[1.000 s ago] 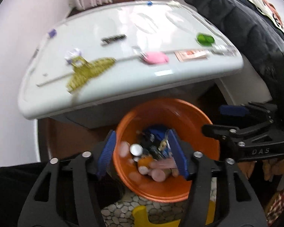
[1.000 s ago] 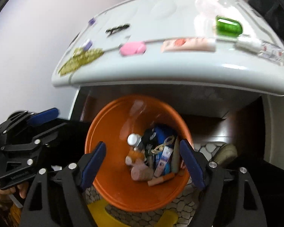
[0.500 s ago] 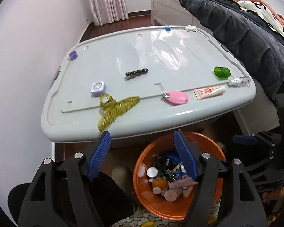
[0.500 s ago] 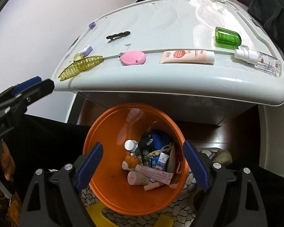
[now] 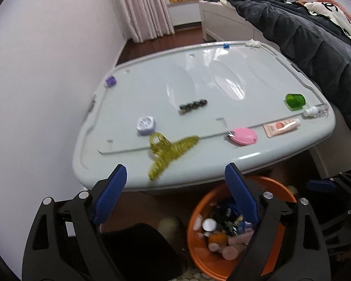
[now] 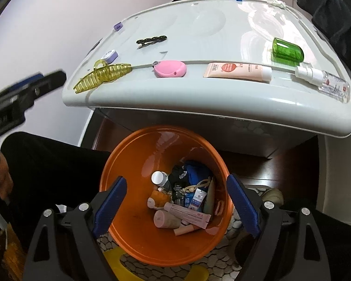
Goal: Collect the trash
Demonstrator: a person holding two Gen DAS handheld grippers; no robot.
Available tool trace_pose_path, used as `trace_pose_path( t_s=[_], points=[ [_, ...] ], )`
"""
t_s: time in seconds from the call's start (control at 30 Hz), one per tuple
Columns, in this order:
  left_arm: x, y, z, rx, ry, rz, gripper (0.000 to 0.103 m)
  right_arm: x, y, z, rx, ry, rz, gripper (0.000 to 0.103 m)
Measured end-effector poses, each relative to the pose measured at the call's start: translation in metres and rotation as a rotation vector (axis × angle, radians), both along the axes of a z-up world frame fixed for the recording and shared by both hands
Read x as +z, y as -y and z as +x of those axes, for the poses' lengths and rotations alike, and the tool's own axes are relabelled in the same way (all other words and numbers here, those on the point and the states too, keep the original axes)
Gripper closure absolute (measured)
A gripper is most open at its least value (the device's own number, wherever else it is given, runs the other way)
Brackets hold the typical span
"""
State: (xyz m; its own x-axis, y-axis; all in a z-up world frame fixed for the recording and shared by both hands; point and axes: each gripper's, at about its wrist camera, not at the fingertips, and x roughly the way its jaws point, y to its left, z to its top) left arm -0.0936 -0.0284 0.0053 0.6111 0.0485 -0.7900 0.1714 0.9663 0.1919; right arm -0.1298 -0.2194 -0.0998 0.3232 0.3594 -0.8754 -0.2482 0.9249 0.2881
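Left wrist view: the left tool (image 5: 175,182) hangs with its blue pads wide apart and nothing between them, just short of the near edge of the pale table (image 5: 133,93). Along that edge, going left to right, lie a lilac case (image 5: 146,125), a yellow hair claw (image 5: 168,152), a black clip (image 5: 192,106) farther back, a pink case (image 5: 243,136), a cream tube (image 5: 281,127), a green cap (image 5: 295,101) and a spray bottle (image 5: 316,111). Below the table on the floor stands the orange bin (image 5: 278,238), trash piled in its bottom.

From the right wrist, the right tool (image 6: 176,197) is released too, empty, poised over the bin (image 6: 133,164). Inside lie a white-capped bottle (image 6: 158,178), tubes (image 6: 187,213), a blue packet (image 6: 194,200) and dark scraps.
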Motion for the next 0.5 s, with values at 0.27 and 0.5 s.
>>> trace_pose_path(
  t_s=[0.27, 0.5],
  points=[
    [0.026, -0.008, 0.010, 0.042, 0.125, 0.015, 0.013, 0.001, -0.003, 0.000, 0.015, 0.016, -0.028, 0.017],
    [0.048, -0.014, 0.016, 0.057, 0.194, -0.021, 0.012, 0.000, -0.005, 0.000, 0.016, 0.016, -0.030, 0.016]
  ],
)
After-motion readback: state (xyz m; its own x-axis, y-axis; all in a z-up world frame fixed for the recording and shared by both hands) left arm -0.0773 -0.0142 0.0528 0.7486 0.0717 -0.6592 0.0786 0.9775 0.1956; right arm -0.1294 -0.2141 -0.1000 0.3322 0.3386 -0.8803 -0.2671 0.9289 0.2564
